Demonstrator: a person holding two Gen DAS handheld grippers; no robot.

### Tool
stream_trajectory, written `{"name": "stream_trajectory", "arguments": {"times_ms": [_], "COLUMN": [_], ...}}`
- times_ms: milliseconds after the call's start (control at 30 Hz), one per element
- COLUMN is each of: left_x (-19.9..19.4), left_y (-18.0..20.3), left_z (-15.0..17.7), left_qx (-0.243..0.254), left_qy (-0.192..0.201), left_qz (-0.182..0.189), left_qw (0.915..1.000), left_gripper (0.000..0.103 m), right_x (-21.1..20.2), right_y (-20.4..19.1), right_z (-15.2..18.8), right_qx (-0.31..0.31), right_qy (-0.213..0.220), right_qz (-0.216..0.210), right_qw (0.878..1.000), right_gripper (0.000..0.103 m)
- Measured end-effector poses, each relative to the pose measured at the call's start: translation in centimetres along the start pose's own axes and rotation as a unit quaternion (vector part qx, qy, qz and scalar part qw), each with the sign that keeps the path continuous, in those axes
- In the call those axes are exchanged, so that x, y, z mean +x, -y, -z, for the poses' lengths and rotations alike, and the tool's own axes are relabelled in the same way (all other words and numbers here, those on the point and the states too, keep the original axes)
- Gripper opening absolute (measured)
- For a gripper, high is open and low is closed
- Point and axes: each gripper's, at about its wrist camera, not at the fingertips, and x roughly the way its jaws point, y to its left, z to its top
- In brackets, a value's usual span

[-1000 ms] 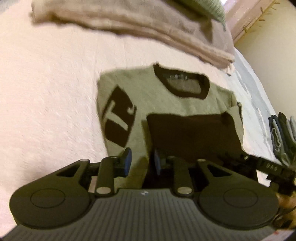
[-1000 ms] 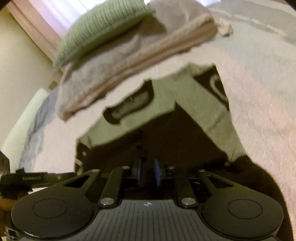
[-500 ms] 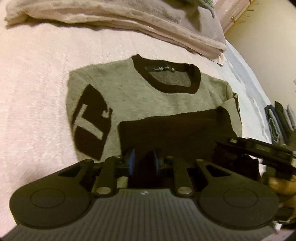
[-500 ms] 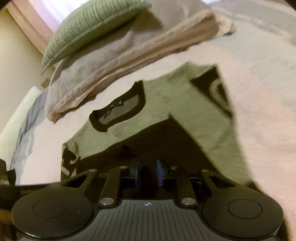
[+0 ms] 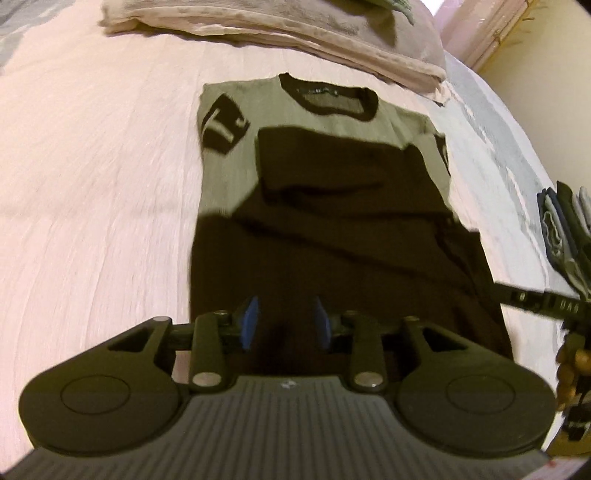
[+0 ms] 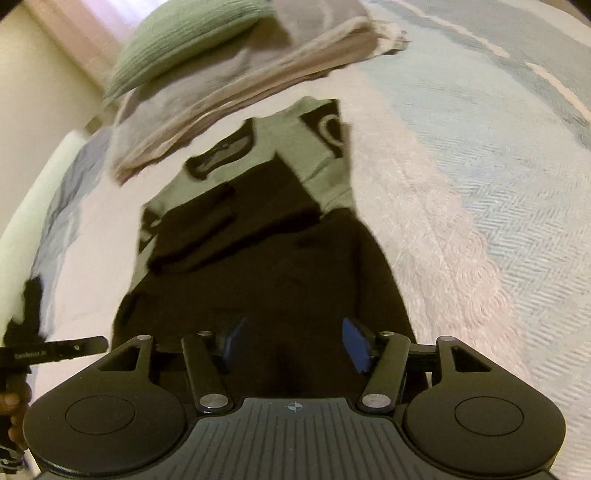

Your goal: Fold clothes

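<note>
Jaws parted on both grippers, neither holding anything: the left gripper [image 5: 284, 325] and the right gripper [image 6: 293, 345] hang over the dark lower part of a sweater [image 5: 321, 192] spread flat on a bed [image 5: 92, 184] with a pale pink cover. Blue pads [image 5: 248, 325] line the inner faces of the fingers. The sweater is olive-grey above and black below, with a black neckband [image 5: 328, 96] at the far end and a black patch [image 5: 223, 127] on each shoulder. Its sleeves are folded in across the chest as a black band [image 6: 195, 229]. Beyond the neckband lies a stack of folded blankets [image 5: 280, 26], topped by a green ribbed cushion [image 6: 184, 44]. In the left wrist view, a pile of folded clothes [image 5: 565, 229] stands at the right edge, near the other gripper's arm and the hand [image 5: 570, 369] holding it. Both views are slightly blurred.
</note>
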Motion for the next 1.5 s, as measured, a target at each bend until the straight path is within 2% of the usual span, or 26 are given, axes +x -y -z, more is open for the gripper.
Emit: {"name": "stream_trajectory", "arguments": {"times_ms": [233,433,533,600,667,800,867,1067,1133,1233,1333,1400,1467,1500], "left_x": [-4.6,-8.4,-10.1,-11.1,-12.0,-12.5,-12.2,-9.2,-7.9,-6.0,-5.1,-4.8,-4.8,-4.9], "left_y": [3.0,5.3,5.7,6.0,6.5,7.3,7.9,8.9,8.6,7.9,7.8,7.7,7.3,7.3], "left_z": [6.3,9.0,9.8,10.6,12.2,16.9,19.6,26.3,28.2,29.7,30.7,30.6,30.1,29.9], "left_qx": [-0.029,0.019,0.07,0.111,0.174,0.304,0.364,0.519,0.565,0.61,0.658,0.673,0.673,0.671], "left_qy": [0.007,0.015,0.022,0.026,0.026,0.014,0.003,-0.009,-0.01,-0.003,0.018,0.025,0.026,0.026], "left_qz": [-0.037,-0.05,-0.058,-0.057,-0.051,-0.042,-0.037,-0.042,-0.059,-0.087,-0.1,-0.102,-0.103,-0.108], "left_qw": [0.9989,0.9984,0.9956,0.9918,0.983,0.9517,0.9305,0.8534,0.8228,0.7874,0.746,0.7326,0.7317,0.733], "left_gripper": [0.039,0.047,0.051,0.055,0.06,0.063,0.063,0.063,0.063,0.065,0.066,0.063,0.046,0.03], "right_x": [-4.0,-7.7,-9.2,-9.8,-10.5,-10.7,-10.3,-8.1,-7.2,-5.9,-5.0,-4.6,-4.1,-4.1], "right_y": [-0.4,-1.6,-3.4,-4.8,-5.9,-6.9,-6.9,-5.8,-5.0,-3.9,-2.5,-1.6,-0.4,0.2], "right_z": [1.9,5.1,7.5,9.5,11.8,17.1,19.4,24.8,26.1,27.2,28.0,28.4,28.6,28.6], "right_qx": [-0.077,-0.155,-0.217,-0.277,-0.331,-0.425,-0.459,-0.562,-0.592,-0.632,-0.669,-0.697,-0.718,-0.727], "right_qy": [-0.045,-0.062,-0.064,-0.066,-0.067,-0.08,-0.087,-0.102,-0.101,-0.096,-0.08,-0.067,-0.057,-0.052], "right_qz": [-0.016,0.005,0.02,0.031,0.042,0.059,0.063,0.075,0.079,0.092,0.099,0.105,0.111,0.115], "right_qw": [0.996,0.986,0.974,0.958,0.94,0.9,0.882,0.818,0.796,0.763,0.732,0.706,0.685,0.675], "right_gripper": [0.056,0.057,0.058,0.059,0.059,0.06,0.06,0.06,0.06,0.06,0.06,0.06,0.06,0.06]}}
